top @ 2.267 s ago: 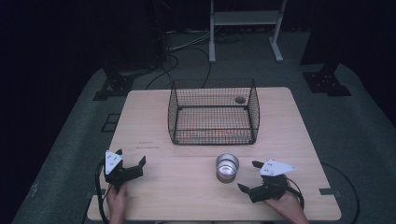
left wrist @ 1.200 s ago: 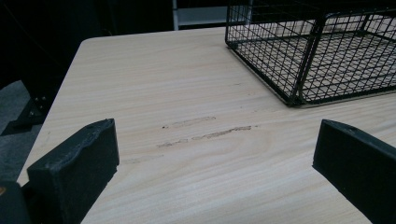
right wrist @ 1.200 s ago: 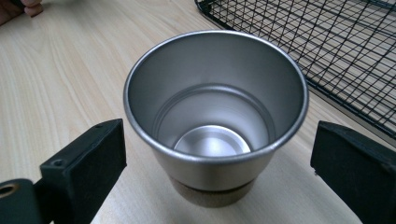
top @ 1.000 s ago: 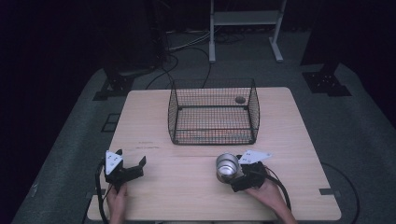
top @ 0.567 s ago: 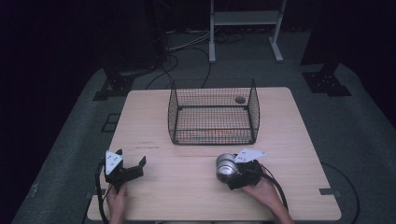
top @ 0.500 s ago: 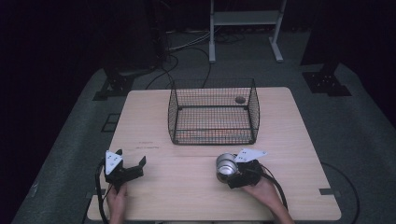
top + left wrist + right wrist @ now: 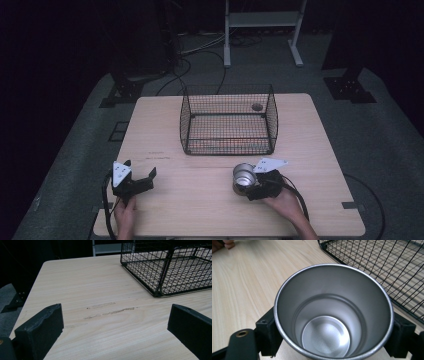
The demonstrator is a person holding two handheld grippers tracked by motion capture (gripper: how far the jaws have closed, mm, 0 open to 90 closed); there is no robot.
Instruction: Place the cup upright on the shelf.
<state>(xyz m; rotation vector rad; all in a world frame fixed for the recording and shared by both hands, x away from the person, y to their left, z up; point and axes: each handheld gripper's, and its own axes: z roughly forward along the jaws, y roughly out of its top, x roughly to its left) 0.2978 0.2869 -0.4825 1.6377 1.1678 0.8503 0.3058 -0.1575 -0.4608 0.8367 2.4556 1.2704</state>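
Cup (image 7: 244, 176) is pinched by right claw (image 7: 252, 187) on counter (image 7: 210, 200); grasp step judged done. Left claw (image 7: 137, 181) is spread, idle. Next, a lift into basket (image 7: 228, 120) is likely needed.

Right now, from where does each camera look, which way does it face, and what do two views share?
High view: above the person's side, facing forward and down on the table; both hands, left gripper and right gripper show.
Left gripper view: on the left gripper, looking over the wood at the wire basket; its jaws stand wide apart.
Right gripper view: on the right gripper, looking down into the metal cup, a jaw at each side.
Shared: basket and table show in all; the cup shows in two.
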